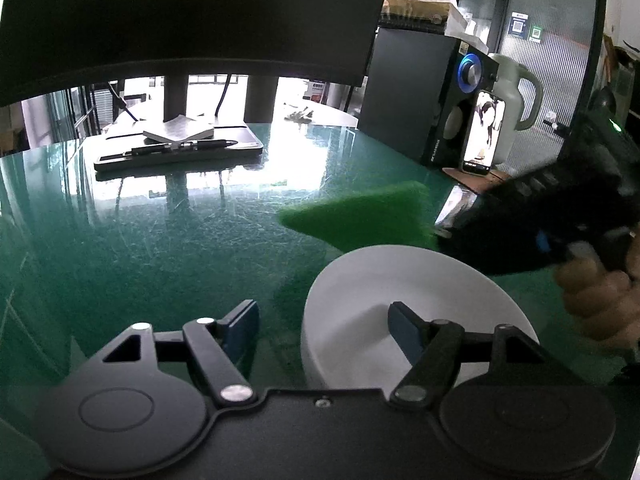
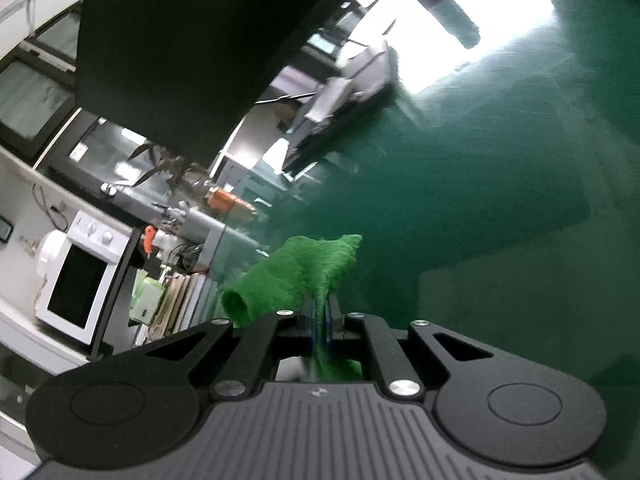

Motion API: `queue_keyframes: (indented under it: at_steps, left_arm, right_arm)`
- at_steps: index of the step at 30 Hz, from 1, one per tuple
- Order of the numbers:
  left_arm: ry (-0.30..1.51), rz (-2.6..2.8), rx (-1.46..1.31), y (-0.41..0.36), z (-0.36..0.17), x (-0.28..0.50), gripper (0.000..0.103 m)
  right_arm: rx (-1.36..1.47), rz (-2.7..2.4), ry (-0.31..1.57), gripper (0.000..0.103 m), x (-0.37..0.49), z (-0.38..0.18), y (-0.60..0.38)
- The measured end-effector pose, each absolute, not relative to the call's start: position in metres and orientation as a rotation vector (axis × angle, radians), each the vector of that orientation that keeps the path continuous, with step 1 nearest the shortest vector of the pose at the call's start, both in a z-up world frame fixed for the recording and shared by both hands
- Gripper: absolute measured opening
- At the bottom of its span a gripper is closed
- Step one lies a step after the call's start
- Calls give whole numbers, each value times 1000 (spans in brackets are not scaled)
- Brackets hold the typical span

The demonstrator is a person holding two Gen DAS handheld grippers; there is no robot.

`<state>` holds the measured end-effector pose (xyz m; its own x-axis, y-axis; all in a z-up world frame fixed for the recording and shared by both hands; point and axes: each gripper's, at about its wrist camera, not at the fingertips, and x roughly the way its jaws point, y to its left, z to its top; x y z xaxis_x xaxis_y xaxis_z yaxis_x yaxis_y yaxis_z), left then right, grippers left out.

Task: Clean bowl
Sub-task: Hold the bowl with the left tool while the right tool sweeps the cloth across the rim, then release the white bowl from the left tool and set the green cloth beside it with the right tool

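Note:
A white bowl (image 1: 384, 292) sits on the green table in the left wrist view. My left gripper (image 1: 324, 320) is open; its right finger (image 1: 404, 328) is inside the bowl and its left finger (image 1: 240, 324) is outside, so the jaws straddle the bowl's left wall. My right gripper (image 2: 320, 312) is shut on a green scouring cloth (image 2: 304, 276). In the left wrist view the cloth (image 1: 368, 212) hangs in the air just beyond the bowl's far rim, held by the right gripper body (image 1: 532, 220). The bowl is not seen in the right wrist view.
A dark monitor (image 1: 192, 16) stands over its base (image 1: 180, 152) at the back of the table (image 1: 160, 240). A black speaker (image 1: 424, 96), a phone (image 1: 482, 132) and a pale kettle (image 1: 516, 96) stand at the back right. A microwave (image 2: 80, 276) is off the table.

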<state>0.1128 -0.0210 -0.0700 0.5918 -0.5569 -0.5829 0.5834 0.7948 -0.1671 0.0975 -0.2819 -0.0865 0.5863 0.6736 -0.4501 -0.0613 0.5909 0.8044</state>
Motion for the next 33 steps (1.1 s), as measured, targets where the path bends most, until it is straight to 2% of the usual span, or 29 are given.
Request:
queue_keyframes:
  at_steps: [5, 17, 29, 33]
  left_arm:
    - [662, -658, 53, -23, -70, 112, 70]
    - [659, -644, 65, -25, -70, 111, 72]
    - [657, -617, 76, -27, -70, 109, 72]
    - [655, -546, 52, -21, -70, 112, 64]
  right_arm:
    - [863, 475, 848, 6, 86, -91, -292]
    - [839, 503, 848, 6, 129, -90, -255]
    - [903, 441, 843, 6, 86, -95, -294]
    - [903, 416, 821, 6, 75, -96, -299]
